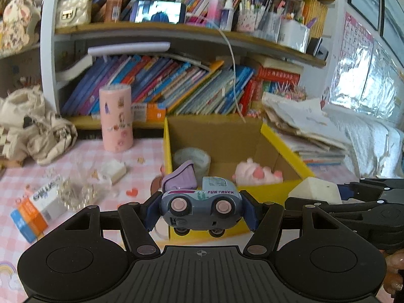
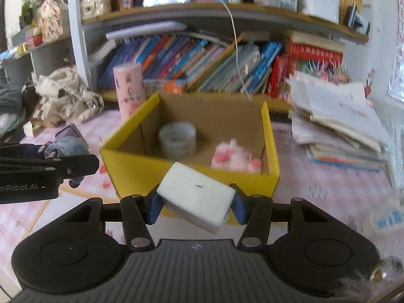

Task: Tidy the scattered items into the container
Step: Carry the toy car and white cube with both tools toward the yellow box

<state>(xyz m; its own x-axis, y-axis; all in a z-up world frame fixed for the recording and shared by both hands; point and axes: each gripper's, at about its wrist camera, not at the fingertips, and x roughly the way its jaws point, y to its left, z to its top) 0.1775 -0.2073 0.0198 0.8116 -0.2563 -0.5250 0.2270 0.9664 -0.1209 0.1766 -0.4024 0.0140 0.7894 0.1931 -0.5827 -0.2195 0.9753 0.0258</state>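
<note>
Left wrist view shows the left gripper [image 1: 201,208] clamped on a toy truck [image 1: 200,203] before the yellow box [image 1: 275,194], while only the right wrist view shows the right gripper [image 2: 195,203] clamping a tilted white block [image 2: 195,197] at the box's near wall.

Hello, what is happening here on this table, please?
A person is tidying toys into a yellow cardboard box. The left tool grips a toy truck; the right tool grips a white block. Both are near the box's front wall. A tape roll and pink plush already lie inside.
</note>
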